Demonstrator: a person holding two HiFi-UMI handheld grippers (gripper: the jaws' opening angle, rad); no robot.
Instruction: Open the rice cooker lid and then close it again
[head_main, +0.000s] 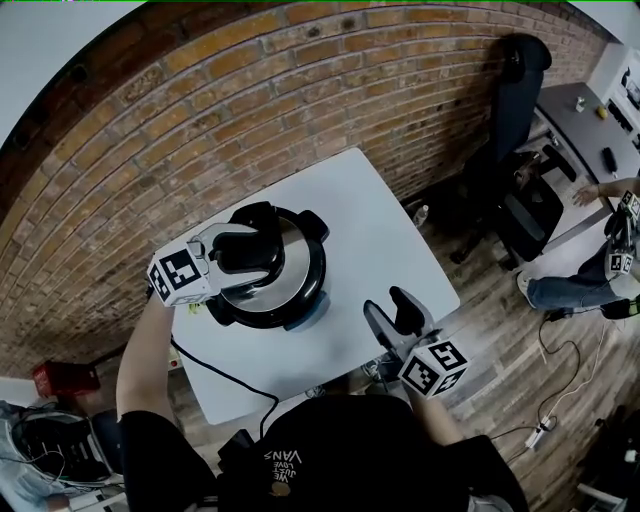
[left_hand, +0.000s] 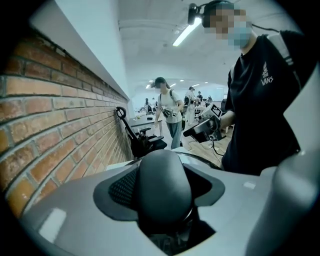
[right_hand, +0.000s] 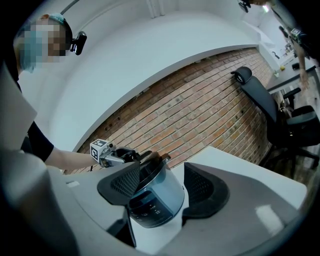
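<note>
Head view: the rice cooker is sitting near the middle of the white table, by the brick wall, with its lid looking down on the pot. A black cord is trailing off the near edge. The left gripper is reaching over the cooker from the left, its jaws straddling the black lid handle. The right gripper is hovering over the table's near right part, apart from the cooker. An office chair is standing off to the right.

Left gripper view: the jaws are standing wide, with the rounded handle filling most of the space between them. A dark gap is showing at the right pad, so the handle is not being clamped. The person is standing behind it.

Right gripper view: the fingers are spread and holding nothing. The cooker is showing beyond them on the table, with its control panel facing the camera and the left gripper sitting on top of the lid.
</note>
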